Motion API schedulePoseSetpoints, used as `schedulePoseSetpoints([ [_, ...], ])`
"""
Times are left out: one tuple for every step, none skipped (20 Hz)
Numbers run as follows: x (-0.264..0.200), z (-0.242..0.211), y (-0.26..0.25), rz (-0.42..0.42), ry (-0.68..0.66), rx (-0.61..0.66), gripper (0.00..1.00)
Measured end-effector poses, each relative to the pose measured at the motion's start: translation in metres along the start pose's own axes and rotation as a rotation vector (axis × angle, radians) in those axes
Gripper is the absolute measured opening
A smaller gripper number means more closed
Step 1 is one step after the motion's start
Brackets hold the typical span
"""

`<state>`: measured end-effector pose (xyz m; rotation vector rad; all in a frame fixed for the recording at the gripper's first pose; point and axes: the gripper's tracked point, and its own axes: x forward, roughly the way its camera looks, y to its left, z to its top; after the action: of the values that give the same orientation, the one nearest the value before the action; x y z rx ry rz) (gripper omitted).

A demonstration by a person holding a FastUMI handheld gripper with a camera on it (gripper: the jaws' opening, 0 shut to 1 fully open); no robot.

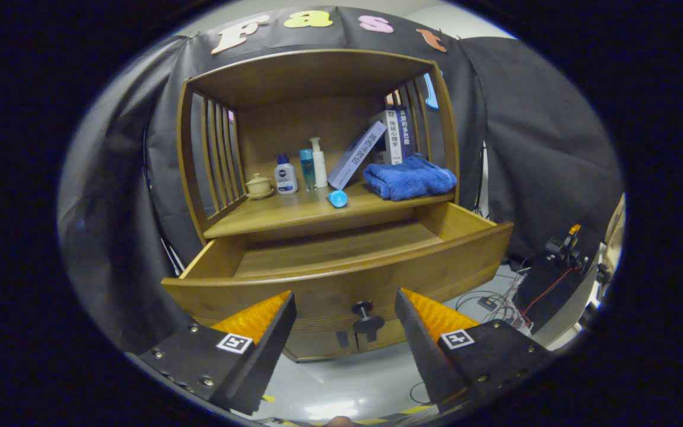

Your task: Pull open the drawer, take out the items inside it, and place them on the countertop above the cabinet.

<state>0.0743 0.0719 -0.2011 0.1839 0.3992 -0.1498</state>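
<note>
1. Far left on the countertop (270,222): a small lidded ceramic cup (258,185) on a saucer, close to the slatted side of the cabinet (196,172).
2. Next along: a squat white bottle with a blue cap (285,175), then a slim clear blue bottle (307,169), then a tall white pump bottle (319,163), standing in a tight row.
3. Centre: a flat white box (356,155) leans tilted against upright books (398,135); a light blue tube (337,198) lies near the countertop's front edge.
4. Right: a folded blue towel (409,178) rests on the countertop, just in front of the books.
5. Below the countertop: the drawer (341,284) stands pulled out; the part of its floor I can see is bare wood. Its dark round knob (365,314) sits on the front panel.
6. Gripper (344,323): fingers spread wide apart, holding nothing. The knob lies between them, slightly nearer the right finger, touching neither. Drawer interior and countertop items lie beyond the fingers.
7. Far right, on the floor: loose cables (504,305).
</note>
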Motion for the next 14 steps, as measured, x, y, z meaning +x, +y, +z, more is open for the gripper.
schedulePoseSetpoints([
  [0.002,-0.001,0.001,0.009,-0.006,0.013,0.99],
  [0.007,-0.003,0.004,0.019,-0.009,0.023,0.99],
  [0.01,-0.005,0.006,0.028,-0.007,0.026,0.99],
  [0.012,-0.009,0.007,0.034,0.0,0.024,0.99],
  [0.015,-0.013,0.008,0.042,0.008,0.021,0.99],
  [0.018,-0.015,0.011,0.055,0.009,0.022,0.99],
  [0.023,-0.015,0.015,0.073,0.008,0.025,0.99],
  [0.027,-0.018,0.019,0.088,0.01,0.027,0.99],
  [0.031,-0.021,0.021,0.098,0.018,0.026,0.99],
  [0.035,-0.023,0.024,0.109,0.027,0.021,0.99],
  [0.04,-0.025,0.026,0.117,0.034,0.014,0.99],
  [0.043,-0.026,0.027,0.121,0.039,0.007,0.99],
  [0.047,-0.026,0.028,0.124,0.04,0.005,0.99],
  [0.051,-0.026,0.029,0.128,0.042,0.004,0.99],
])
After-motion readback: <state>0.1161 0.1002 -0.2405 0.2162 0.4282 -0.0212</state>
